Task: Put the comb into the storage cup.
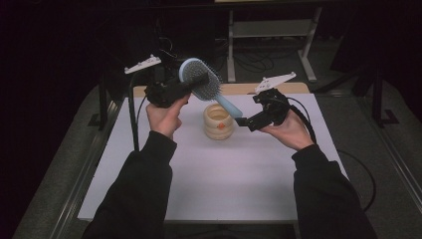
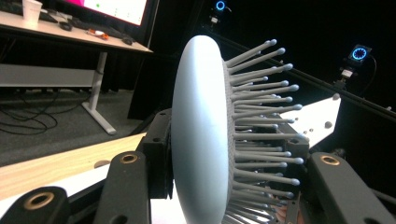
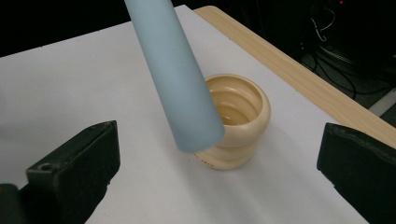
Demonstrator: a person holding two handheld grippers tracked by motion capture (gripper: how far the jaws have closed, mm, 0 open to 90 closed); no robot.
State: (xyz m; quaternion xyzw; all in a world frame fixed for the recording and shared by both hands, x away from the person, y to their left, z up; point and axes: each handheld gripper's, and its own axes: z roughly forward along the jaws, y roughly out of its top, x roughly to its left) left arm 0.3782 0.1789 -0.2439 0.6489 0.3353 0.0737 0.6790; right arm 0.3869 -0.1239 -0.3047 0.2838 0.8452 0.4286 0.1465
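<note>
Three cameras on one white tabletop (image 1: 224,189)

The high view looked forward and down from above the person's near edge. The left gripper view sat very close against the hairbrush (image 2: 201,135) head, facing the room beyond the far edge. The right gripper view looked down toward the far edge, sharing the brush and cream holder (image 3: 240,119) with the high view.

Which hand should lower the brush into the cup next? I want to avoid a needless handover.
Left, probably. The left gripper is shut on the brush head, with the handle slanting down toward the cup. The right gripper is open, its jaws wide of the handle tip, gripping nothing.
</note>
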